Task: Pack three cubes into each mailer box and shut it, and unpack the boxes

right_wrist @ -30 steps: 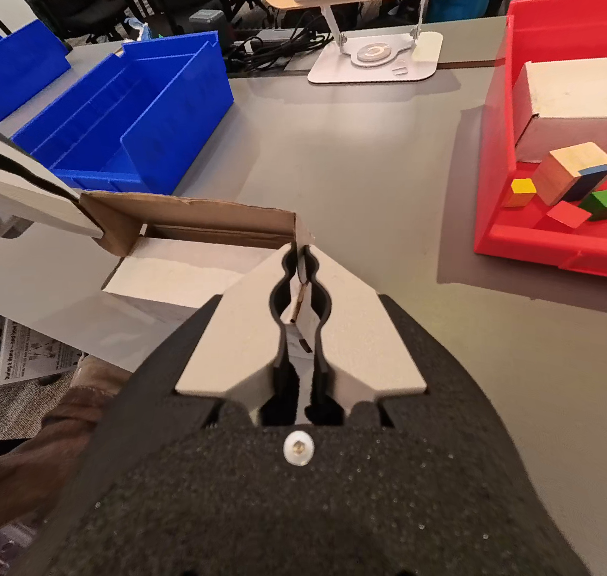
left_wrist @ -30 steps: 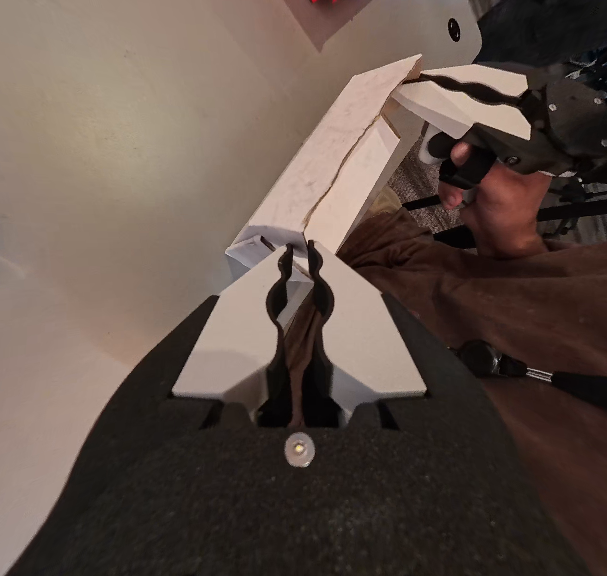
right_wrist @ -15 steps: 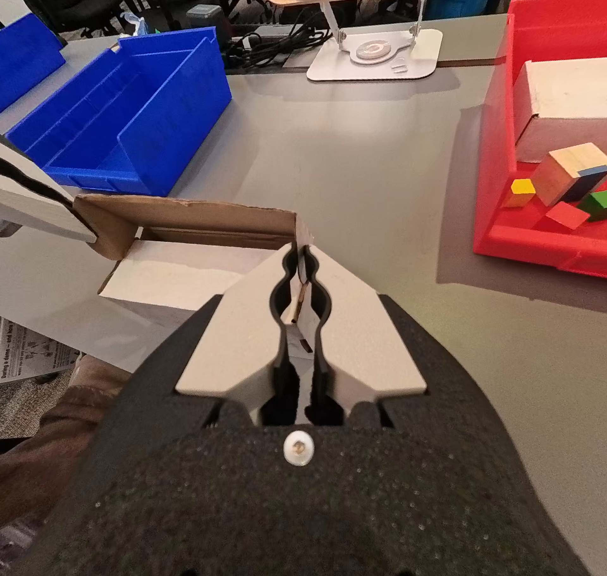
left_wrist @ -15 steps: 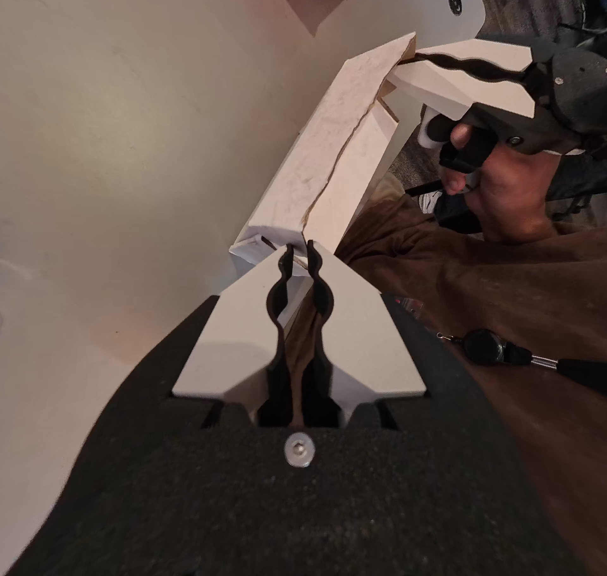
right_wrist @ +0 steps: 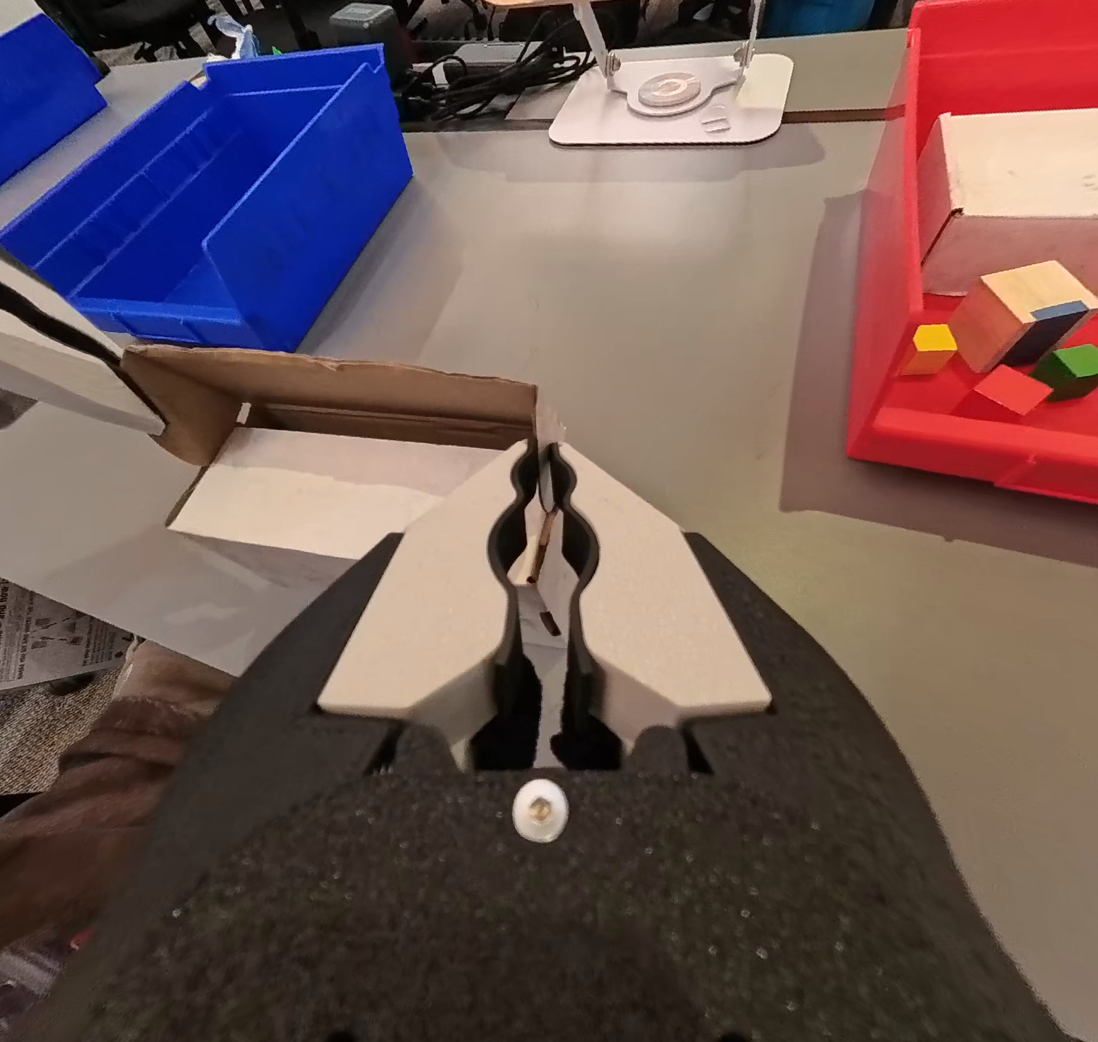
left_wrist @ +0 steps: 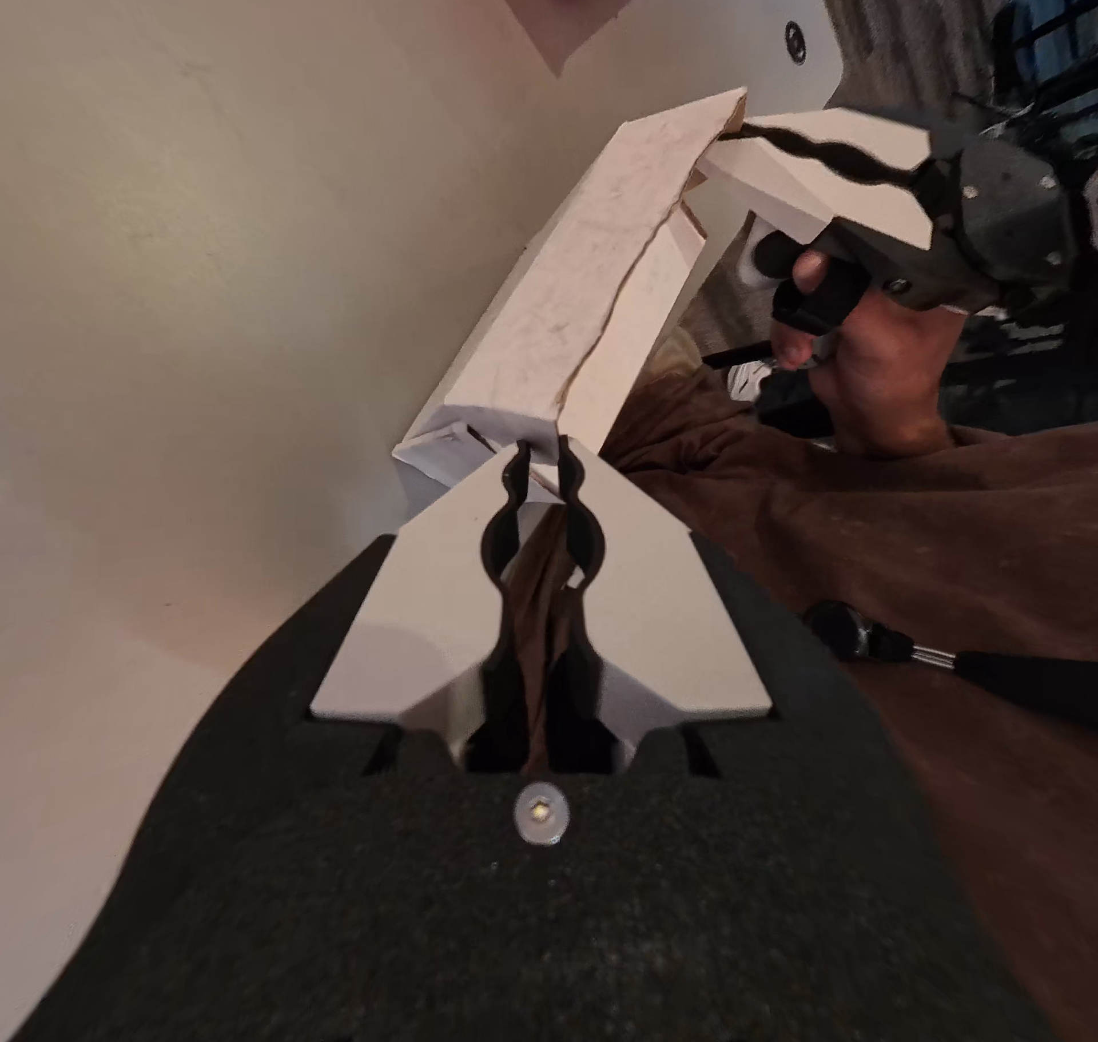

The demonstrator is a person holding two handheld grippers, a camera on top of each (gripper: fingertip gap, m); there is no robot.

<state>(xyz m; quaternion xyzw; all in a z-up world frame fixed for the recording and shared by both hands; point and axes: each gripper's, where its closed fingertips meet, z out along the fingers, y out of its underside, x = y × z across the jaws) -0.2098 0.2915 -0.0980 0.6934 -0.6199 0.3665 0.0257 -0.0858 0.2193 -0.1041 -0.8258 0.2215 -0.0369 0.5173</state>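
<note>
A white mailer box (right_wrist: 315, 490) lies at the table's front edge. Its lid, brown inside (right_wrist: 333, 383), stands partly lifted; what is inside is hidden. My right gripper (right_wrist: 543, 449) is shut on the box's right corner flap. My left gripper (right_wrist: 133, 383) is shut on the left corner flap. In the left wrist view my left gripper (left_wrist: 540, 449) pinches the near end of the box (left_wrist: 570, 300), and my right gripper (left_wrist: 722, 143) pinches the far end. Loose cubes, yellow (right_wrist: 933, 342), green (right_wrist: 1069, 366) and red (right_wrist: 1010, 401), lie in a red bin (right_wrist: 879, 276).
The red bin at the right also holds a second white box (right_wrist: 1022, 170) and a larger wooden block (right_wrist: 1010, 312). A blue bin (right_wrist: 226, 193) stands behind the box at the left. A white stand base (right_wrist: 671, 92) is at the back. A brown sleeve (left_wrist: 891, 538) is below the table edge. There is about 15 centimeters between the tips of the two grippers.
Almost nothing. Both grippers keep their hold on the box's two ends, with only a slight wobble of the views.
</note>
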